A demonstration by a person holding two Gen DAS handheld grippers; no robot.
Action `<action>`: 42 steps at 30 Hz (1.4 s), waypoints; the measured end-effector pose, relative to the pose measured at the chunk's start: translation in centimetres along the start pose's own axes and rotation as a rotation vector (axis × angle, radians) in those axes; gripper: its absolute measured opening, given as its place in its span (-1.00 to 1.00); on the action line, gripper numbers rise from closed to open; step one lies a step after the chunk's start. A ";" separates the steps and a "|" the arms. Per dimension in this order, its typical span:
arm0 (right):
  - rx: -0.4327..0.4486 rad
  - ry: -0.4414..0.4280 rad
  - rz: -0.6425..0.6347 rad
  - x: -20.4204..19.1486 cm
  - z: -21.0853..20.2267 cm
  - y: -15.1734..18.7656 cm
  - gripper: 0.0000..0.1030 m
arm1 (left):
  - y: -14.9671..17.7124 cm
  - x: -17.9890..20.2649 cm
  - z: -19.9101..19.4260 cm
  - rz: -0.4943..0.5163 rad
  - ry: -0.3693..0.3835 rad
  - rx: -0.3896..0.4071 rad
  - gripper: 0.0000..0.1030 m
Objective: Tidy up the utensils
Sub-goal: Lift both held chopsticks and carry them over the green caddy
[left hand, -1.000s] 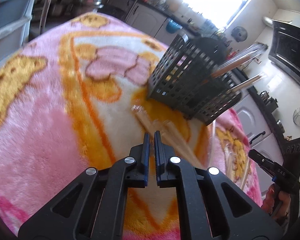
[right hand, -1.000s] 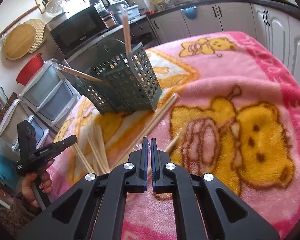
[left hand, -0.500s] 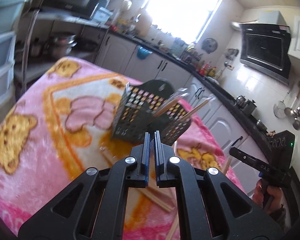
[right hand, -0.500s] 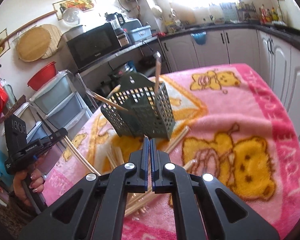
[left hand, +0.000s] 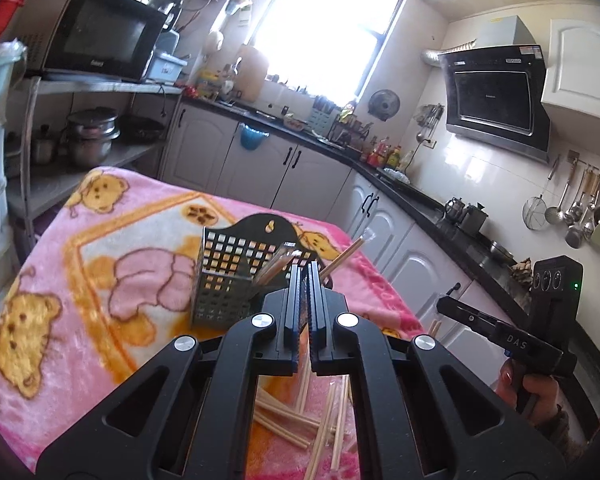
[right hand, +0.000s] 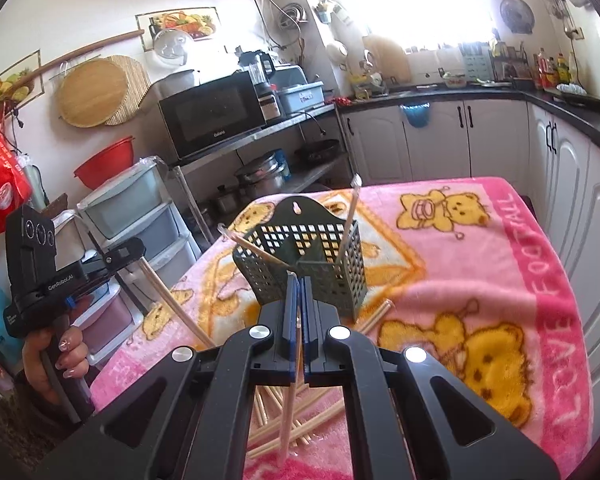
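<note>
Left wrist view: left tool [left hand: 304,268] had its jaws nearly together, a thin chopstick [left hand: 303,376] pinched between them and hanging down toward the loose chopsticks [left hand: 288,420] on the pink bear blanket [left hand: 112,280] covering the surface; the pile's count was unclear, partly hidden by the tool body. The dark mesh utensil holder [left hand: 224,280] stood upright on the blanket, its right half blocked by the tool; two sticks poked out of it, leaning right. The right tool [left hand: 496,332] showed side-on at the frame's right edge, its tips not clear. Right wrist view: right tool [right hand: 299,282] was closed to a narrow slit on one chopstick [right hand: 288,412] that ran down to the blanket [right hand: 480,248]. The holder [right hand: 312,264] showed fully here, two compartments, one stick in each, one leaning left, one near upright. The left tool [right hand: 134,250] appeared at left, gripping one long chopstick [right hand: 172,304] angled down. One more stick lay beside the holder's base.
</note>
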State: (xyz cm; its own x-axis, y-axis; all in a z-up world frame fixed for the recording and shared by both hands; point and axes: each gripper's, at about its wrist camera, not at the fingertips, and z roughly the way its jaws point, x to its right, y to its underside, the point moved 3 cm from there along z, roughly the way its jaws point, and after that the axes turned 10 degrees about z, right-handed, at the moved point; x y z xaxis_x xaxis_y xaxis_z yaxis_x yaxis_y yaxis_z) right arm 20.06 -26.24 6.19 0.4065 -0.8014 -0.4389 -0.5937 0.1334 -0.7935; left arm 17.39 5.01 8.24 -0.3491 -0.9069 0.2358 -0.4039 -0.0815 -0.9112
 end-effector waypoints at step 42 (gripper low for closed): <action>0.187 -0.069 -0.044 -5.8 -4.0 -8.2 -0.96 | -9.1 5.7 0.6 0.160 0.119 0.134 -0.98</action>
State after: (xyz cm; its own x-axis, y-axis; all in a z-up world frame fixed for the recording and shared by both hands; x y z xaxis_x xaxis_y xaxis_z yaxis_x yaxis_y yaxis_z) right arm 19.86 -25.04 16.94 0.4797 -0.7677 -0.4249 -0.4373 0.2106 -0.8743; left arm 19.54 0.32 17.73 -0.4999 -0.8584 0.1153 -0.2219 -0.0017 -0.9751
